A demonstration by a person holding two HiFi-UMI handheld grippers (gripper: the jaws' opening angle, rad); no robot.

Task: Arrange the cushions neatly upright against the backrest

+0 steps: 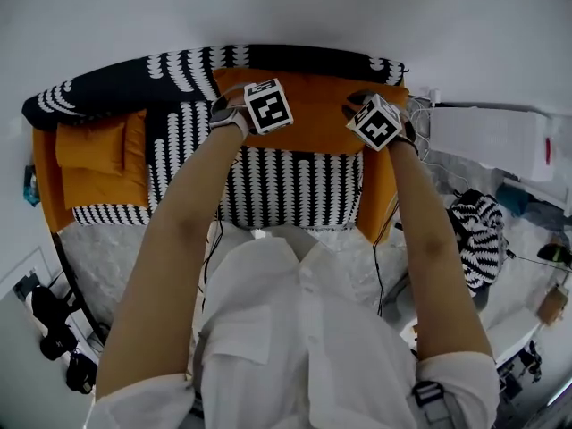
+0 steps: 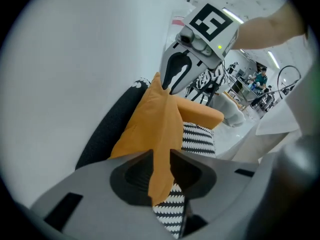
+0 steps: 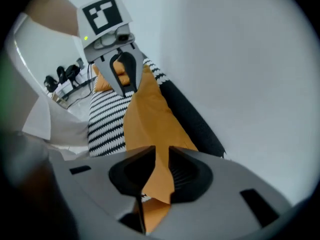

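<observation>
At the far left of the head view, a small orange cushion (image 1: 89, 146) sits at the left end of the sofa (image 1: 286, 190), close under the backrest (image 1: 134, 79). Whether it stands or lies flat is not clear from above. The sofa's seat and backrest wear a black-and-white patterned cover, and its ends show orange.

Moving right, your bare left arm reaches down to the left claw (image 2: 160, 156). Its jaws stand a little apart, and the top left corner of a large orange cushion (image 1: 313, 119) hangs loosely between them, not pinched.

That large orange cushion fills the middle of the sofa. It stands upright on the striped seat, its back leaning on the dark backrest, and it spans the gap between your two claws.

Further right, your right claw (image 3: 159, 156) is at the cushion's top right corner. Its jaws are also slightly apart, with a fold of orange fabric between them and no firm hold on it.

Beyond the sofa's right end, a bundle of black-and-white striped cloth (image 1: 478, 226) lies well apart from the cushions.
</observation>
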